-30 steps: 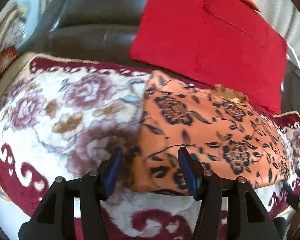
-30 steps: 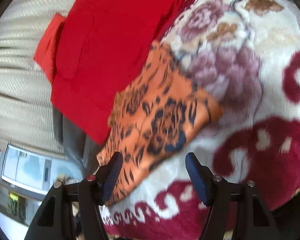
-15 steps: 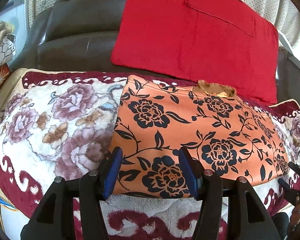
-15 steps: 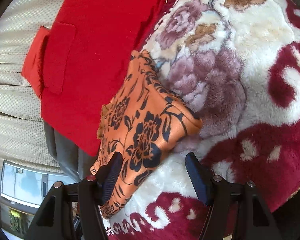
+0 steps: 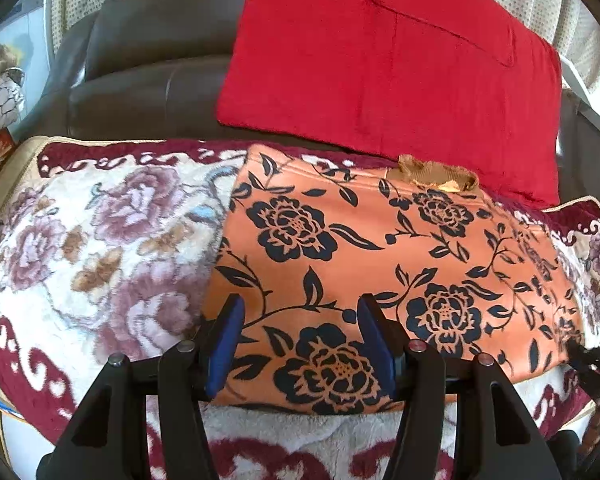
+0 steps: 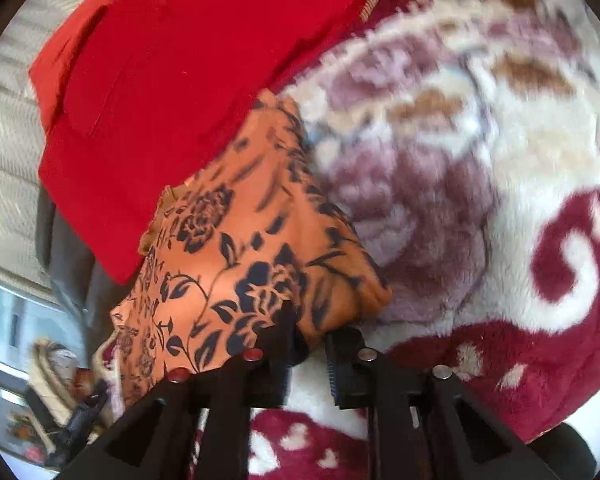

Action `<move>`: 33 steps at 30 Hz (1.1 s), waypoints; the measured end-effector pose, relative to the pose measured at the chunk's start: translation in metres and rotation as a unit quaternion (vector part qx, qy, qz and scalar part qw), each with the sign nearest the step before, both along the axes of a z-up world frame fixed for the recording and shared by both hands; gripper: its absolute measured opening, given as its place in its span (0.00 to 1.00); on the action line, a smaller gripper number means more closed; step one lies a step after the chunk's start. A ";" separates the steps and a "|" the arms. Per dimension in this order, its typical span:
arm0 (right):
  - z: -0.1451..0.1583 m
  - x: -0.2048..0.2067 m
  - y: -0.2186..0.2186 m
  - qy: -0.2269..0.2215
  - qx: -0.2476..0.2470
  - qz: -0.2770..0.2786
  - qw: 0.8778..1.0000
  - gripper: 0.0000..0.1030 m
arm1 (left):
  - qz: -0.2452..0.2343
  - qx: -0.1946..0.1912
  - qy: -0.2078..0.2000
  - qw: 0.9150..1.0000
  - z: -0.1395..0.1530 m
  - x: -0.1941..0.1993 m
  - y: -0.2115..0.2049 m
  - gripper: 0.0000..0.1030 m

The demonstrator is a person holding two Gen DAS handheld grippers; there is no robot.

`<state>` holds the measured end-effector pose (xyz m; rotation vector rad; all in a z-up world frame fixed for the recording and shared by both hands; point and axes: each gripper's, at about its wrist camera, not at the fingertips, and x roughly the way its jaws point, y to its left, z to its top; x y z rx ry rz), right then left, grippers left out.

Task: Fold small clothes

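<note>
An orange garment with black flowers (image 5: pixel 380 264) lies folded on a floral fleece blanket (image 5: pixel 100 248). My left gripper (image 5: pixel 300 340) is open, its blue pads either side of the garment's near edge, just above it. In the right wrist view the same garment (image 6: pixel 236 248) lies at the left. My right gripper (image 6: pixel 310 344) has closed on the garment's near corner, with cloth caught between the black fingers.
A red cushion (image 5: pixel 380 64) leans on the dark leather sofa back (image 5: pixel 148 80) behind the garment. The blanket (image 6: pixel 480 180) spreads to the right in the right wrist view. A cream woven cover (image 6: pixel 8 152) lies at the left there.
My right gripper has moved in to the garment's corner and shut on it. My left gripper has come a little closer over the near edge and stays open.
</note>
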<state>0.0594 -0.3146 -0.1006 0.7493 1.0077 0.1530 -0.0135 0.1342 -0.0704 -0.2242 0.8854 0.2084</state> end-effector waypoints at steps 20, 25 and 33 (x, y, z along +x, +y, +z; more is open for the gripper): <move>0.019 0.203 0.037 0.003 -0.094 0.179 0.979 0.17 | -0.022 0.018 0.026 0.999 -0.038 0.014 0.004 0.61; 0.015 0.198 0.035 0.018 -0.147 0.132 0.980 0.20 | -0.017 0.024 0.024 0.999 -0.039 0.015 0.003 0.61; 0.081 0.119 0.056 -0.088 -0.152 0.123 0.977 0.36 | 0.046 0.013 -0.014 0.999 -0.011 -0.022 0.037 0.61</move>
